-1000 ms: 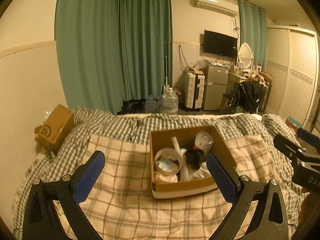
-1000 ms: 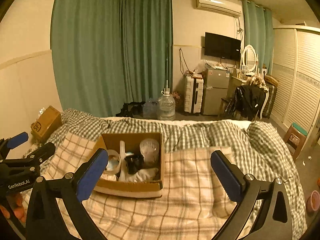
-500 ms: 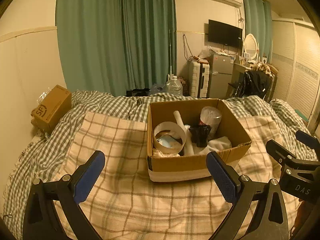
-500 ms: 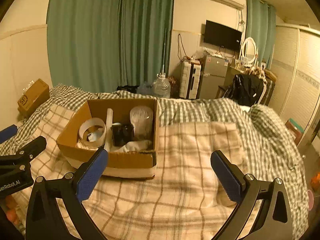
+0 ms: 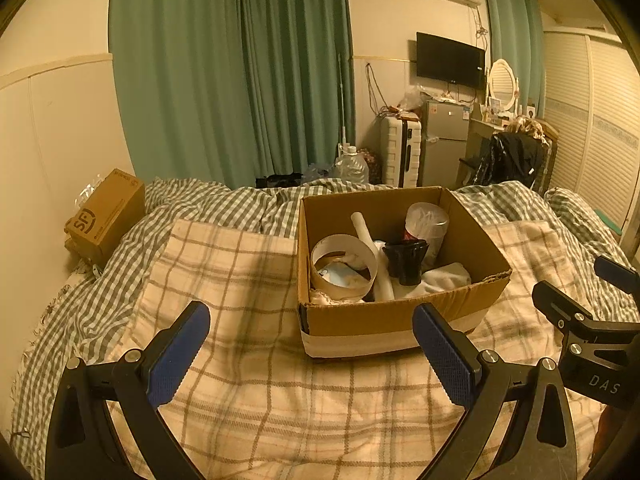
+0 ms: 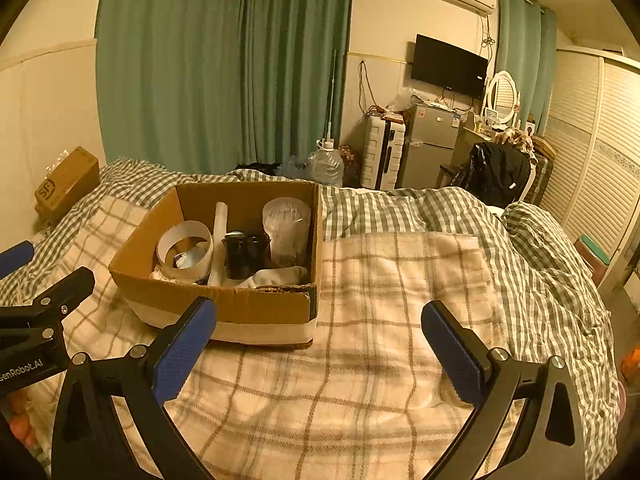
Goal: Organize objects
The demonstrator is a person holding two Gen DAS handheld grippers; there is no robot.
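Left wrist view: open cardboard box (image 5: 384,320) sits on a beige plaid blanket (image 5: 240,380), just ahead of the left gripper (image 5: 312,352) and nearer its right finger. Inside the box: a wide tape roll (image 5: 344,266) at the left, a white tube (image 5: 370,256) leaning beside it, a black cup (image 5: 406,260), a clear plastic container (image 5: 428,224) behind the cup, and white cloth (image 5: 446,278) at the right. Left gripper jaws stand wide apart, holding nothing. Right gripper (image 6: 320,344) likewise spread wide and empty; the box lies ahead of its left finger. Green gingham duvet (image 5: 224,208) lies beyond the blanket. A closed courier carton (image 5: 106,216) rests far left by the wall.
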